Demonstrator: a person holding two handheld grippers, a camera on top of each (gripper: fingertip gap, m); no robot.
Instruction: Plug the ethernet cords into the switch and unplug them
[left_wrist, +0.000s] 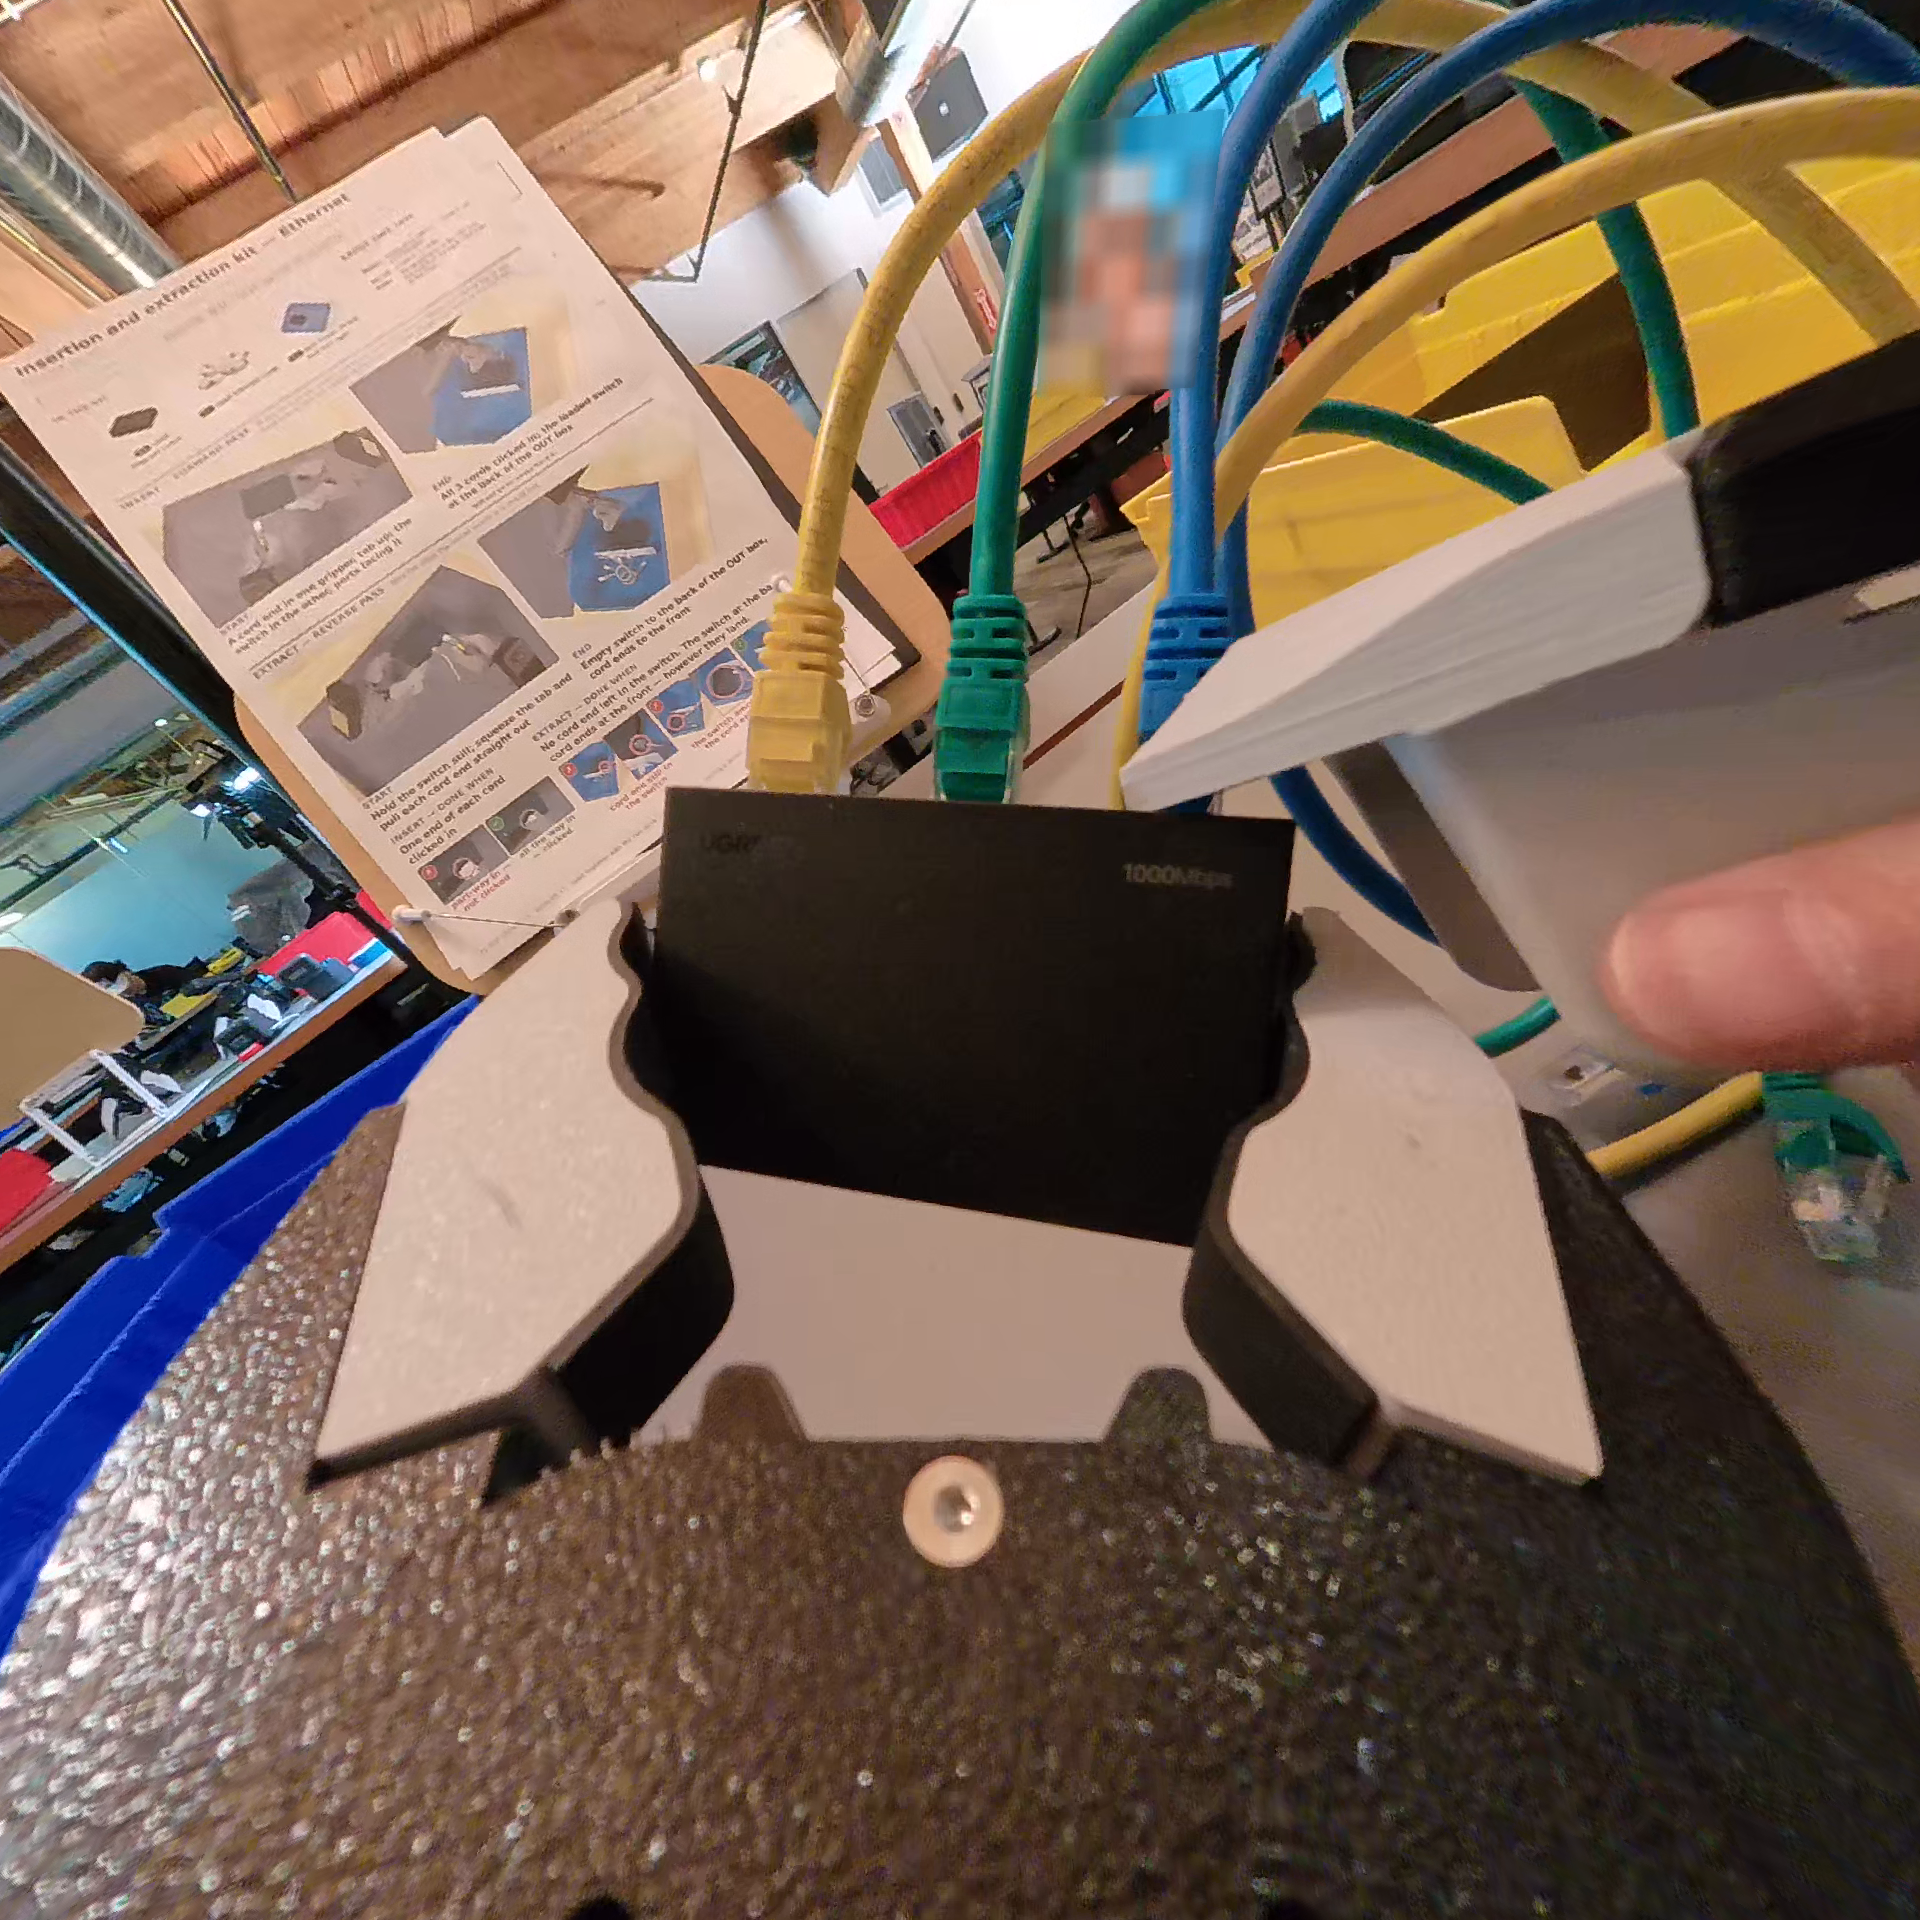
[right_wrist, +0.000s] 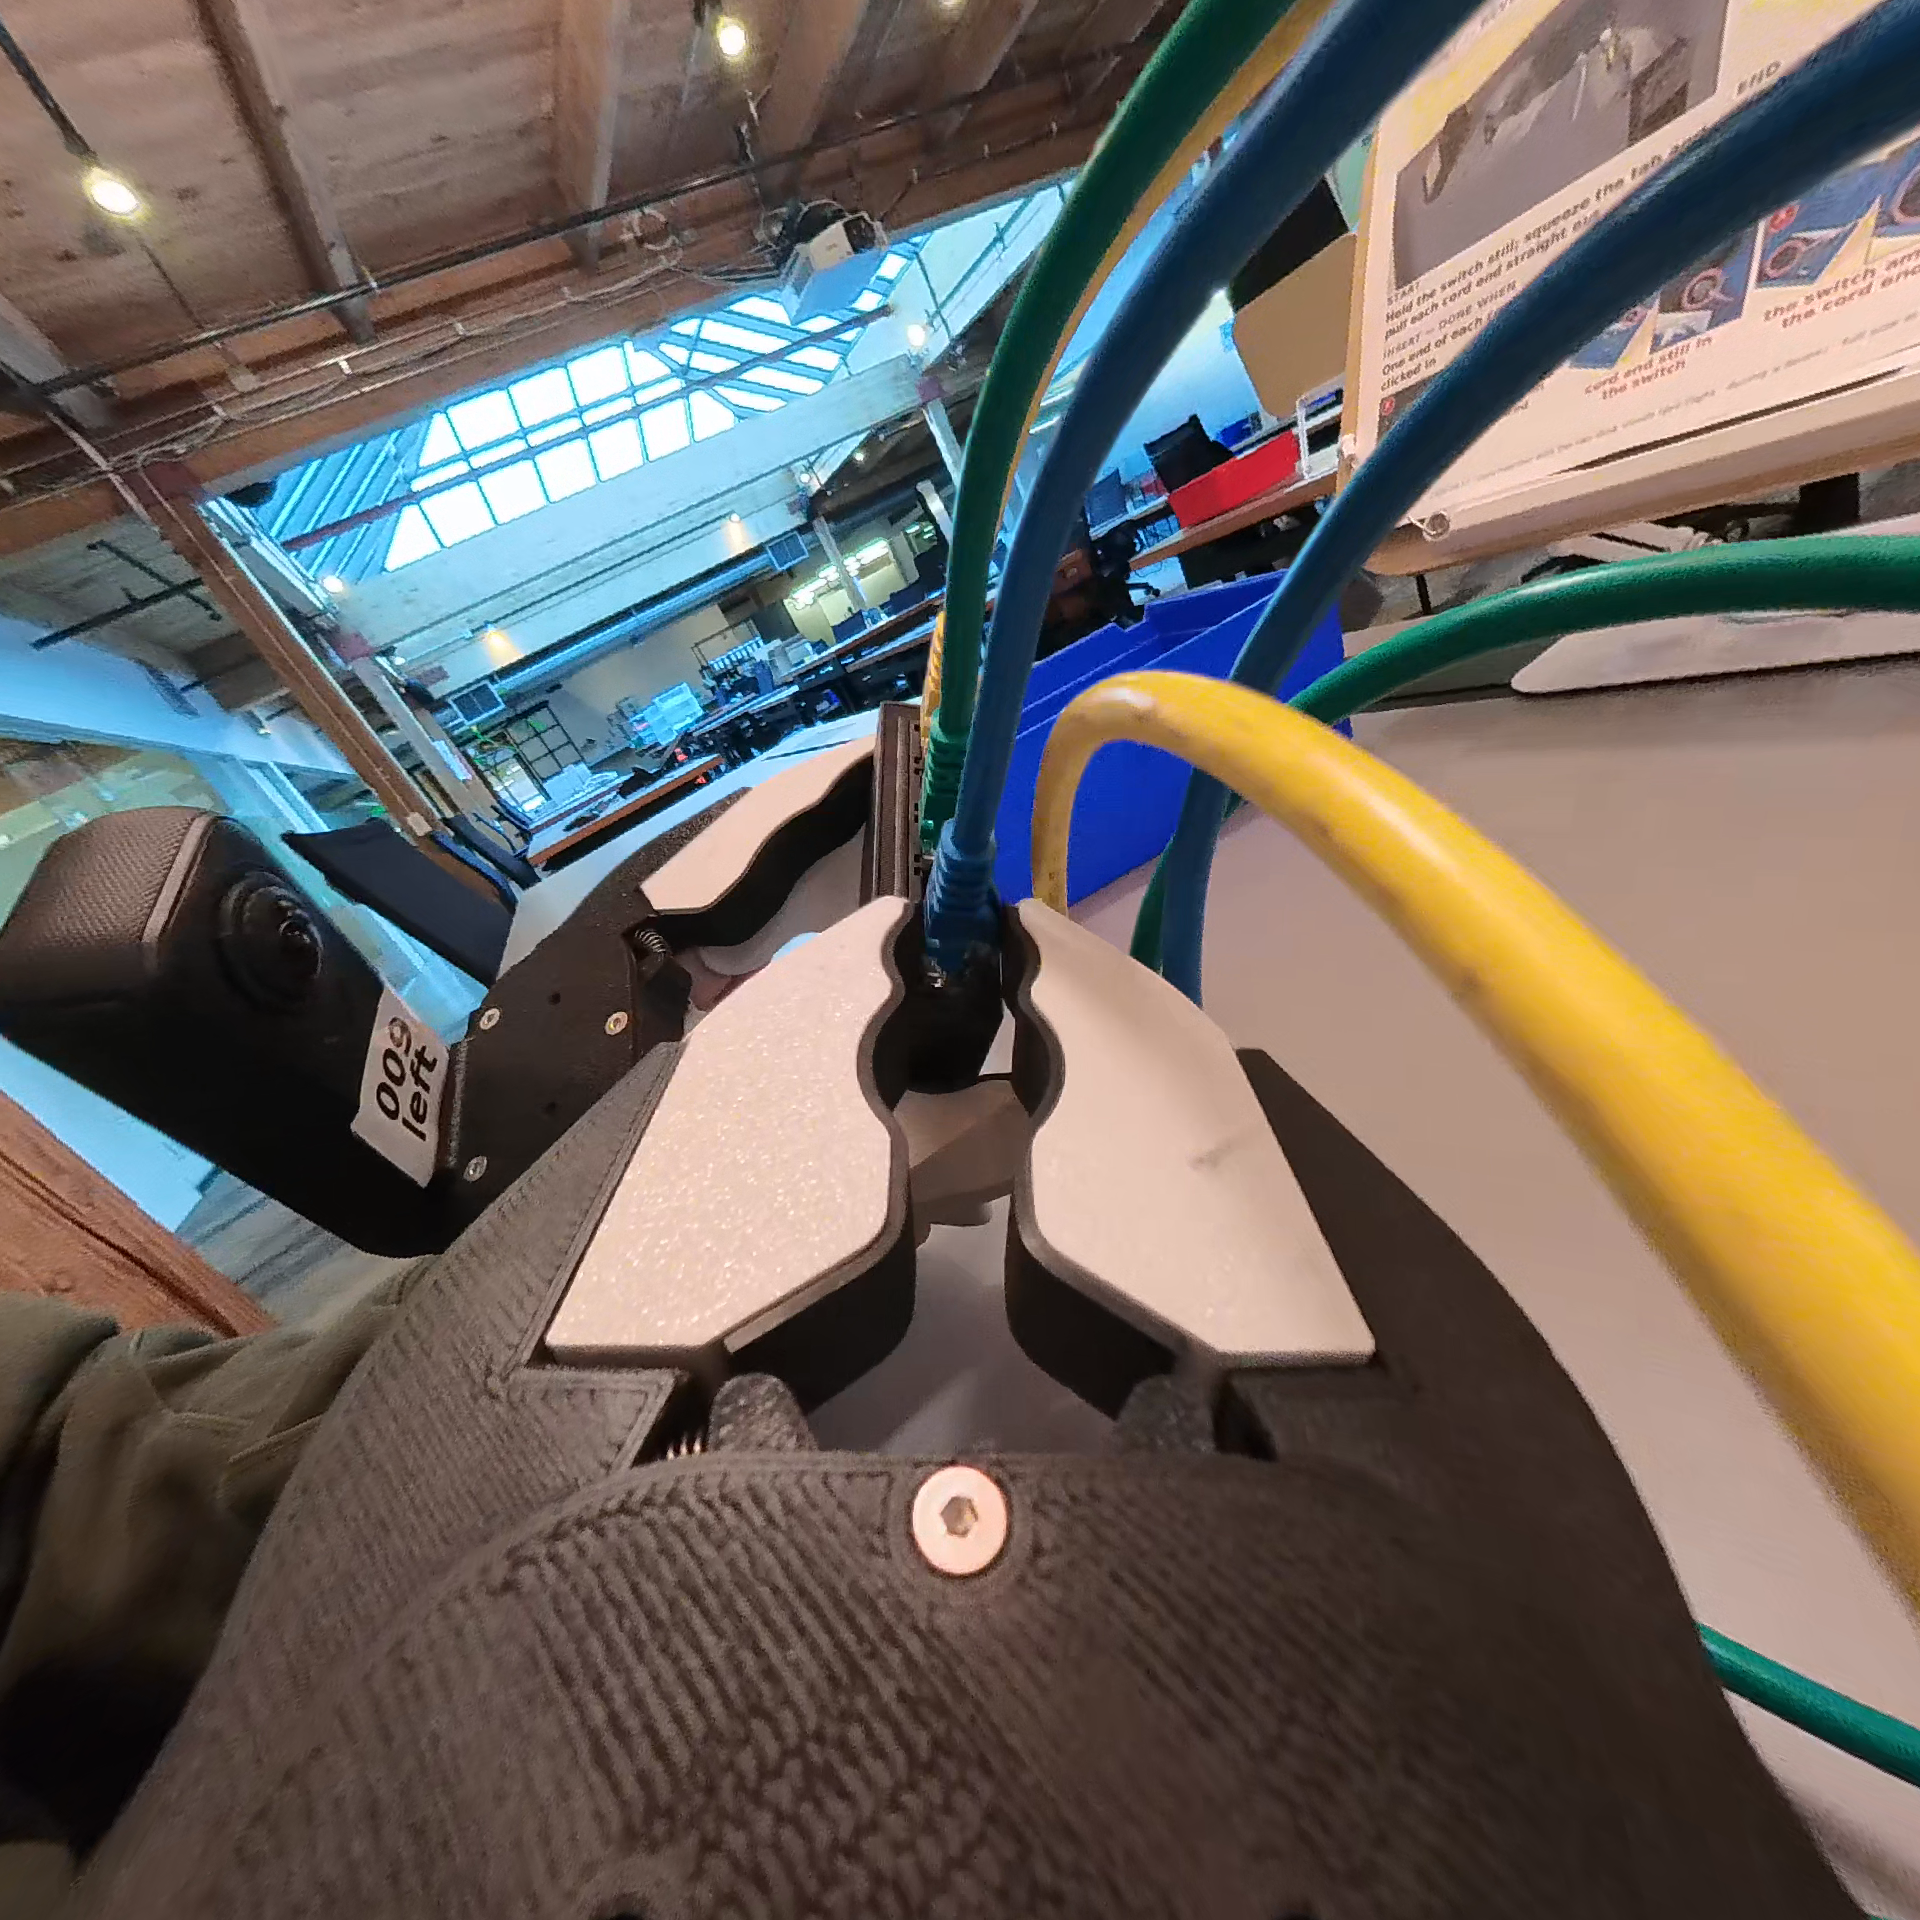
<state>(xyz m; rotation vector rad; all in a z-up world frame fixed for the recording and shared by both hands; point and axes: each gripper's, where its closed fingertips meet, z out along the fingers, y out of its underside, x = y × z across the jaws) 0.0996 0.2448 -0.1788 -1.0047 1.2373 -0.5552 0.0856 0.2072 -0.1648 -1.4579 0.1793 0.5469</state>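
My left gripper (left_wrist: 966, 935) is shut on the black switch (left_wrist: 966, 987) and holds it by its two sides, ports facing away. A yellow plug (left_wrist: 798, 696), a green plug (left_wrist: 982, 696) and a blue plug (left_wrist: 1184, 665) sit in the far edge of the switch. My right gripper (right_wrist: 958, 935) is shut on the blue plug (right_wrist: 961, 883) right at the switch (right_wrist: 894, 790). In the left wrist view its white finger (left_wrist: 1403, 644) covers the base of the blue plug. The cords arch up and over. A loose green plug end (left_wrist: 1829, 1164) lies on the table at right.
An instruction sheet on a clipboard (left_wrist: 416, 520) stands behind the switch. A blue bin (right_wrist: 1122, 727) is on the left gripper's side and yellow bins (left_wrist: 1455, 416) are at the right. A thick yellow cord (right_wrist: 1455, 935) crosses in front of the right gripper. A fingertip (left_wrist: 1766, 966) shows.
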